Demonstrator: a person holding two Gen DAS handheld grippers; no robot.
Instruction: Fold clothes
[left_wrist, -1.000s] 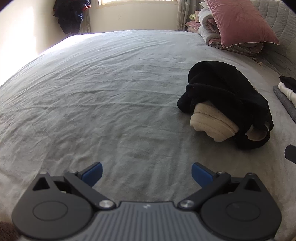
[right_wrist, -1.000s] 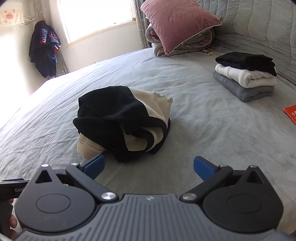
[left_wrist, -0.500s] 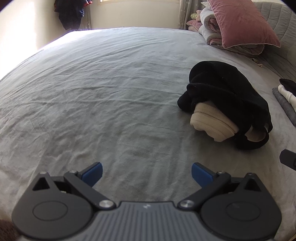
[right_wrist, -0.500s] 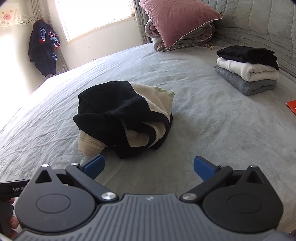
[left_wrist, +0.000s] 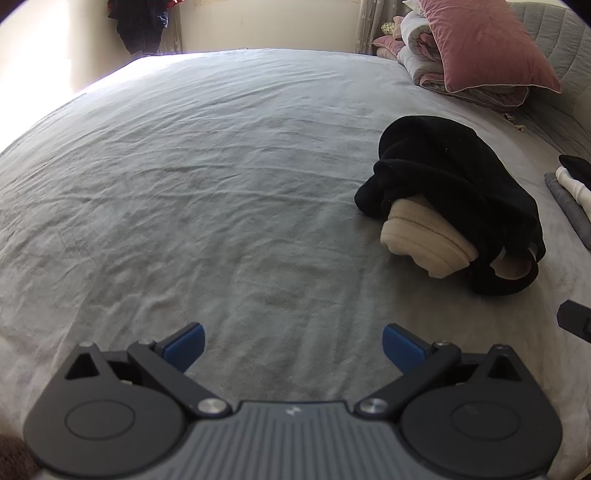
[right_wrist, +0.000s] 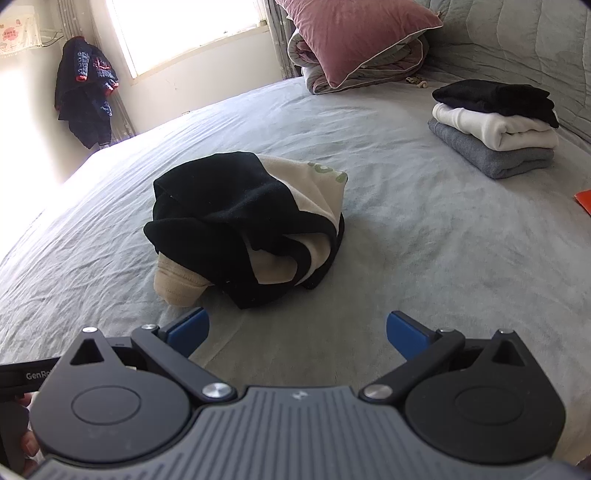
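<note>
Left gripper (left_wrist: 292, 341): its blue fingers (left_wrist: 183, 341) are spread wide and hold nothing. It hangs over the bare grey bed (left_wrist: 221, 177).
Right gripper (right_wrist: 297, 330): spread wide too, with nothing in it. The clothes pile is just past its left finger (right_wrist: 189, 329).
Writing: the letters "GenRo" show on a black part (right_wrist: 26, 376) at the left edge of the right view. The rest is hidden.
Clothes pile (right_wrist: 243, 225): a black and cream heap, all bunched up, not folded. It sits on the bed, to the right in the left view.
Open room: lots of flat wrinkled sheet left of the pile, out to the bed's far edge.
Stack (right_wrist: 495, 127): grey, white and black folded clothes, well apart from the pile, near the bed's right side.
Red thing (right_wrist: 584, 199): a flat corner at the right edge; I cannot tell what it is.
Pillow (right_wrist: 351, 35): pink, on a rolled quilt (right_wrist: 395, 66) at the far end.
Coat (right_wrist: 85, 92): dark, hanging by the window (right_wrist: 184, 29).
</note>
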